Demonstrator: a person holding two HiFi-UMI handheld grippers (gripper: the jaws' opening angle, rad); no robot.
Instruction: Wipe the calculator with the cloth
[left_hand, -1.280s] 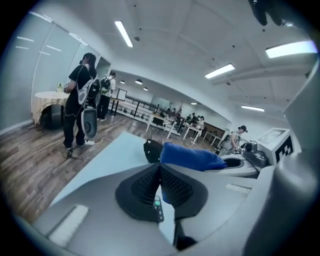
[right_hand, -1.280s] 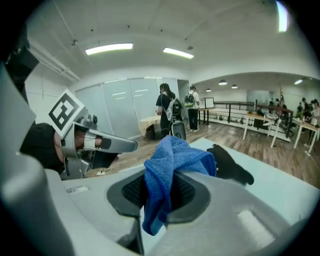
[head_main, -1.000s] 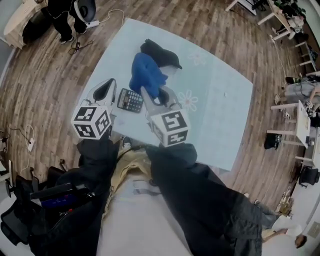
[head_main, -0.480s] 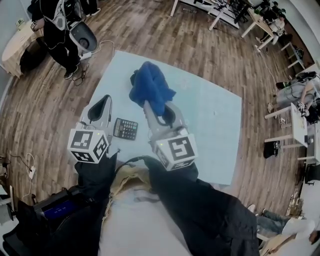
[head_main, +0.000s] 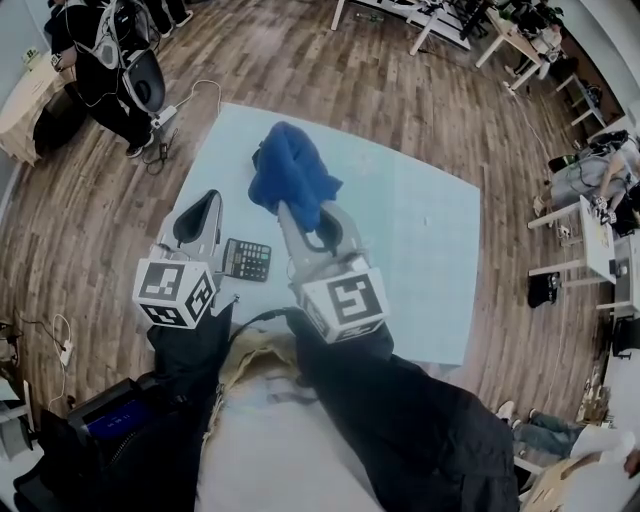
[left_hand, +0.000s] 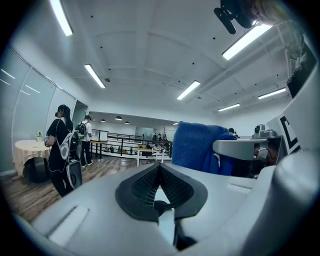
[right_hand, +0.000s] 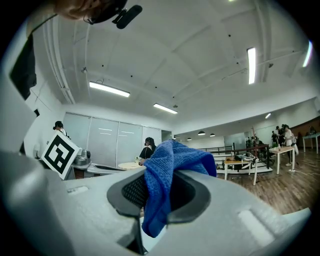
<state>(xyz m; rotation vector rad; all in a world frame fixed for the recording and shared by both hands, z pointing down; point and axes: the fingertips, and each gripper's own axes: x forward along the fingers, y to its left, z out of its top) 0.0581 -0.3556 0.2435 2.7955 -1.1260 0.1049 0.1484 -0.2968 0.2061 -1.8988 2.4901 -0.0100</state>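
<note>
The black calculator (head_main: 247, 259) lies flat on the pale blue table (head_main: 420, 260), near its front left edge. My right gripper (head_main: 308, 222) is shut on the blue cloth (head_main: 292, 177), which it holds bunched up above the table, beyond and to the right of the calculator. In the right gripper view the cloth (right_hand: 167, 167) hangs out between the closed jaws of that gripper (right_hand: 152, 192). My left gripper (head_main: 203, 208) hovers just left of the calculator. In its own view the left gripper (left_hand: 159, 172) is shut with nothing in it, and the cloth (left_hand: 197, 145) shows to its right.
A person with a backpack (head_main: 100, 50) stands on the wooden floor past the table's far left corner. Desks and chairs (head_main: 520, 30) fill the far right. Cables (head_main: 60, 350) lie on the floor at the left.
The right gripper has raised the blue cloth, which now hides the black object behind it. The left gripper and the calculator have barely shifted.
</note>
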